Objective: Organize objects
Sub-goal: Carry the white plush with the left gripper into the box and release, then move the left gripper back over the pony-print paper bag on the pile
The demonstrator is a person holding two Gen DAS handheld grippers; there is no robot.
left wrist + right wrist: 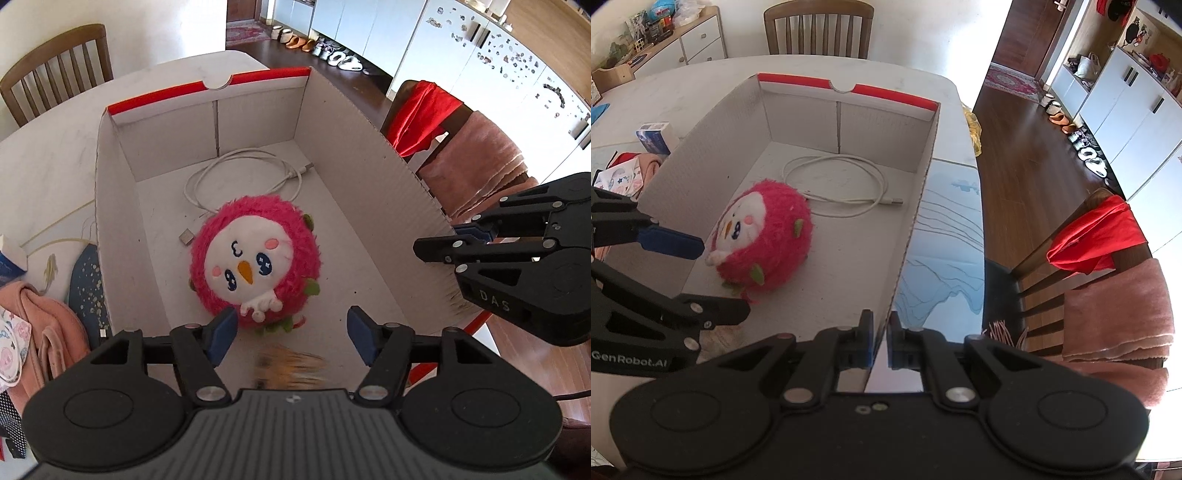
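Blurred object: a yellow-brown smear [291, 363] between the left gripper's fingers, close to the lens in the left wrist view; what it is cannot be told.
Cut off: the near end wall of the cardboard box [110, 206] is hidden behind the gripper bodies in both views; the cloths [40, 321] left of the box run out of frame.
Partly hidden: the white cable [243, 177] passes behind the pink plush toy [255, 258], with only its plug end showing at the toy's left.
Left gripper [291, 332]: jaws spread apart over the box's near end; the pads press on nothing; the left pad sits just in front of the toy's lower edge, contact unclear.
Right gripper [881, 341]: jaws pressed together on the box's right side wall [912, 229], pinching its top edge near the near corner.
Plush toy: lies on the box floor, nearer the near end, face up towards the left gripper.
Cable: coiled loosely on the box floor, towards the far end.
Box: open-topped, on a white table [48, 147].
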